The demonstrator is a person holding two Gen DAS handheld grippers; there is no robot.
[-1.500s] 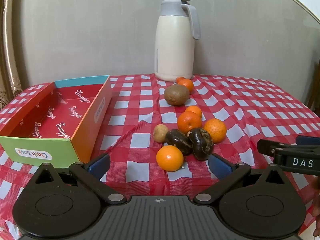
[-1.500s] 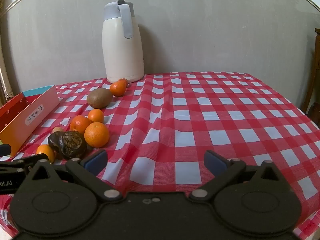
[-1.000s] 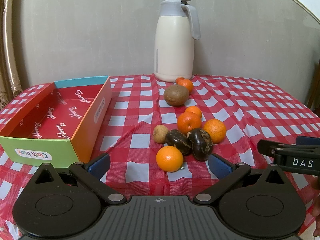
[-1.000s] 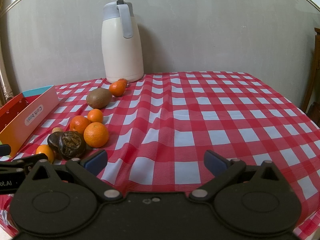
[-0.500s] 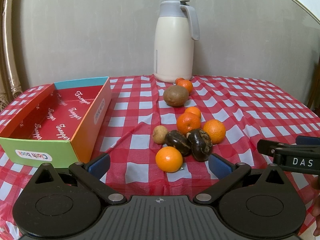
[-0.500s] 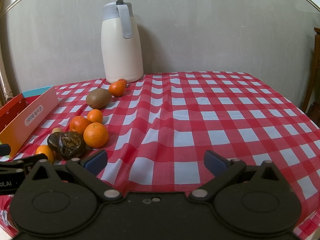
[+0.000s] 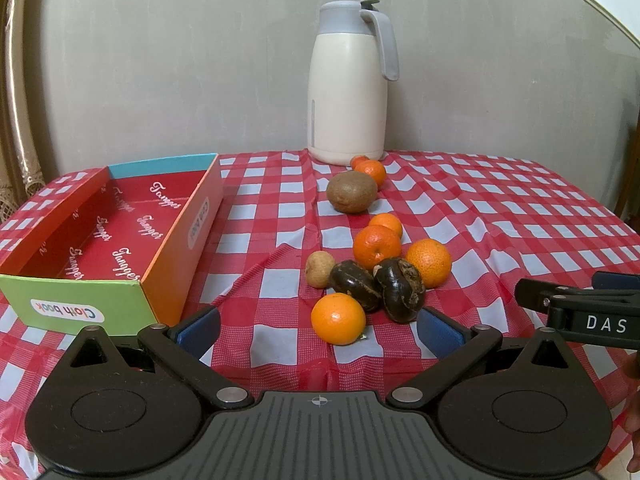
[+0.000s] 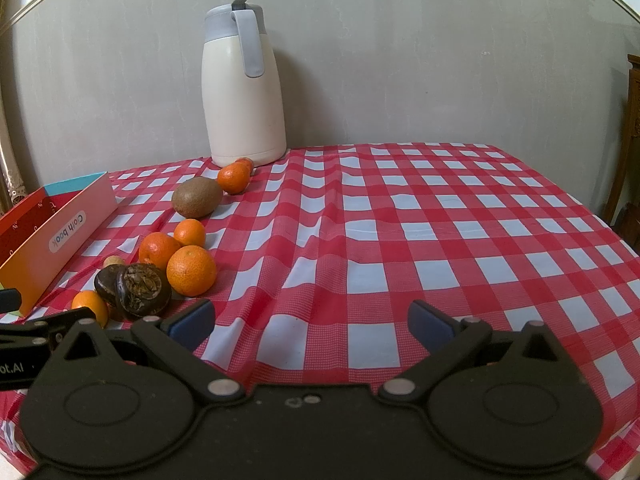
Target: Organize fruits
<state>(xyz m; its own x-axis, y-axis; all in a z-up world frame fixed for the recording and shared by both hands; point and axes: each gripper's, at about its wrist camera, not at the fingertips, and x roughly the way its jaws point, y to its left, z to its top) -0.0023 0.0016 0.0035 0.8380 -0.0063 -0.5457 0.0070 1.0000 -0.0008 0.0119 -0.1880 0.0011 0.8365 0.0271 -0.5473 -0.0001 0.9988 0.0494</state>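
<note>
Several fruits lie loose on the red checked tablecloth. Nearest my left gripper (image 7: 319, 332) sits an orange (image 7: 338, 323), with two dark wrinkled fruits (image 7: 398, 289) behind it, a small tan fruit (image 7: 319, 269), more oranges (image 7: 376, 246) and a brown kiwi (image 7: 351, 192). An open red-lined cardboard box (image 7: 120, 232) stands to the left, with nothing in it. My left gripper is open, just short of the front orange. My right gripper (image 8: 312, 326) is open over bare cloth, with the fruit cluster (image 8: 160, 268) to its left.
A cream thermos jug (image 7: 348, 84) stands at the back against the wall, with two small oranges (image 7: 370, 171) at its base. The table's right edge (image 8: 600, 216) drops off near dark wooden furniture (image 8: 630, 140). The other gripper's black arm (image 7: 580, 312) shows at the right.
The left wrist view has shifted very slightly; the fruits sit a touch further left in frame. Nothing was picked up and both grippers stay open.
</note>
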